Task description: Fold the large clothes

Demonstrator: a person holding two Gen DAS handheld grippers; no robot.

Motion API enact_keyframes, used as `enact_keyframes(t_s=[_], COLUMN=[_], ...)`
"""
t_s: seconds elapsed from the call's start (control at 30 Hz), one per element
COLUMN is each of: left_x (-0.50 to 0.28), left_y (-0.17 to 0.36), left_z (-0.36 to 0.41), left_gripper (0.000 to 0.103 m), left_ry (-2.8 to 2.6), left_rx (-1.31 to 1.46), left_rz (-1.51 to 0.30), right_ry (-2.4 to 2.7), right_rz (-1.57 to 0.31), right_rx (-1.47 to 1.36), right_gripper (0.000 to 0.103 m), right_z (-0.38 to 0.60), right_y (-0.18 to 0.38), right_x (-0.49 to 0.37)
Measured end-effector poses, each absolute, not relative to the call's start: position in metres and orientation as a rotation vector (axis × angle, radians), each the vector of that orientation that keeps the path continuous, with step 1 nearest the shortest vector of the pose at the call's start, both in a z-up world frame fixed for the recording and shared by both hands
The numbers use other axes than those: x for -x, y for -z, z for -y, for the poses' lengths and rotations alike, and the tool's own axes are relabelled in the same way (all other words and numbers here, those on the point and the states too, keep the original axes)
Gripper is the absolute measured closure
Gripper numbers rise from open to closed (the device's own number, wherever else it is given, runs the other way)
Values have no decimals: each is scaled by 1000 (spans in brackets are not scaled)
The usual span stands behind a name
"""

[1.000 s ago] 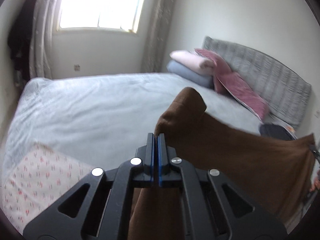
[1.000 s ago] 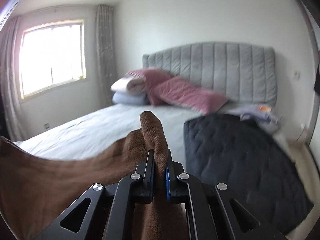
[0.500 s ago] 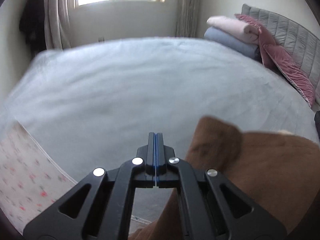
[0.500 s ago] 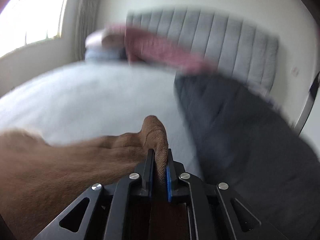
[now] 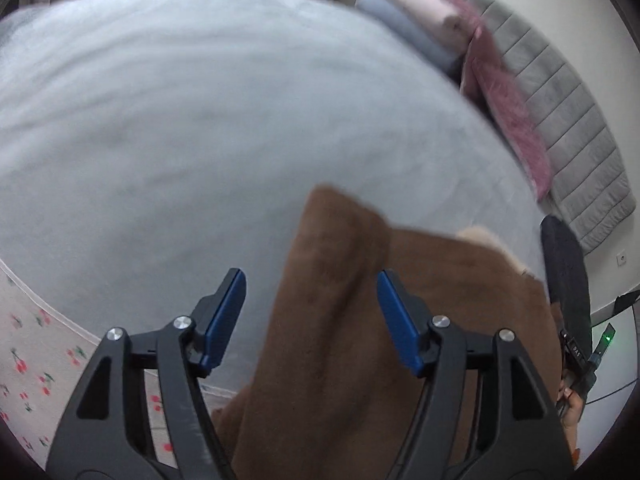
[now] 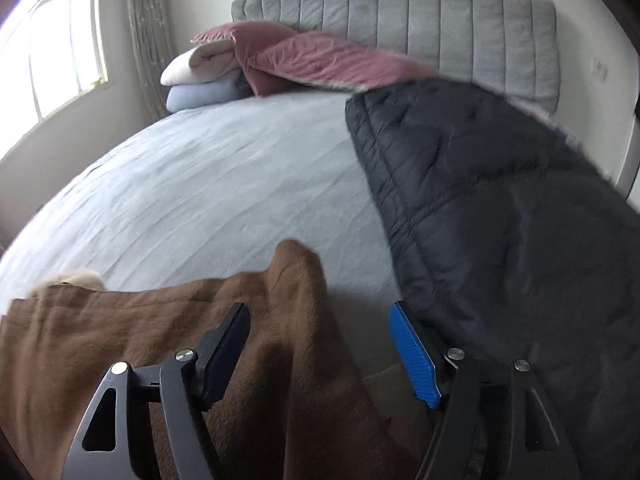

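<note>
Left wrist view. Left gripper: jaws opening, spread wide; a raised fold of the brown garment stands between the pads, touching neither. Garment lies on the bed, running from 12 o'clock of the gripper toward 3 o'clock; a pale lining edge shows at 2 o'clock. Floral sheet at 8 o'clock. Folded bedding and headboard at 1–2 o'clock.

Right wrist view. Right gripper: jaws opening, wide apart; the garment's other corner peaks between them, nearer the left pad, not pinched. Dark quilted coat at 1–3 o'clock, just beside the garment's edge. Pillows at 11 o'clock.

Handling note. Step judged: releasing both corners to lay the garment flat. Draw both grippers straight back so the pads do not snag and drag the peaked cloth; keep the right-hand corner off the coat; flatten the peaks before the next fold.
</note>
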State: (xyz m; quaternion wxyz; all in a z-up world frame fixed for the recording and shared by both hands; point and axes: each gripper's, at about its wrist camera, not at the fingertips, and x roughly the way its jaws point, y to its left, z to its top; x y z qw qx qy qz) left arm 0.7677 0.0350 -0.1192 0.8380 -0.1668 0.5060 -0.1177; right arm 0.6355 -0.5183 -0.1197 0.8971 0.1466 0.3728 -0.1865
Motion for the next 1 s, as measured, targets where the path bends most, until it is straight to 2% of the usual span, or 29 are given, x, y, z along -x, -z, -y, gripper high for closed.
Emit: enact_keyframes(t_s=[0.03,0.1,0.13,0.17,0.2,0.3,0.37,0.47,0.57,0.67,0.77,0.83,0.9,0.97,1.0], left_x=[-769,-764,-760,-756,-747,-720,-709,-707,-737,-761,-778,-784,-788,-778,-772], left_y=[125,127,124,118,107,67,41,26,65,116,125,130,131,126,119], left_z=[-31,-22,-16,-8,2,3,-3,8,17,27,29,27,27,25,24], left_gripper=[41,83,92,93,95,96,96,96,96,95,92,88,68,55,54], left_ry=[259,309,323,324,306,227,196,124,68,44,11,-15,-76,-127,-131], left_rx=[378,426,419,381,317,313,314,199,125,72,58,70,57,25,12], left_rz=[-1093,-1076,-1055,-1018,-949,-717,-576,-444,-537,-712,-801,-845,-873,-888,-882], right_ry=[380,353,324,274,253,288,328,400,422,437,474,497,539,542,534], right_rz=[-793,-815,-819,-821,-820,-721,-549,-436,-515,-716,-827,-878,-885,-881,-866], right_rx=[-317,-338,-349,-365,-369,-266,-215,-63,-42,-45,-35,-78,-90,-78,-78], right_gripper=[30,32,37,60,88,96,96,96,96,95,92,88,73,64,59], right_z=[520,520,520,518,518,502,491,466,464,466,472,482,486,486,485], right_y=[124,129,131,132,133,114,85,60,78,120,134,141,140,134,127], right_x=[-638,-640,-641,-642,-644,-638,-620,-620,-647,-679,-694,-699,-696,-693,-687])
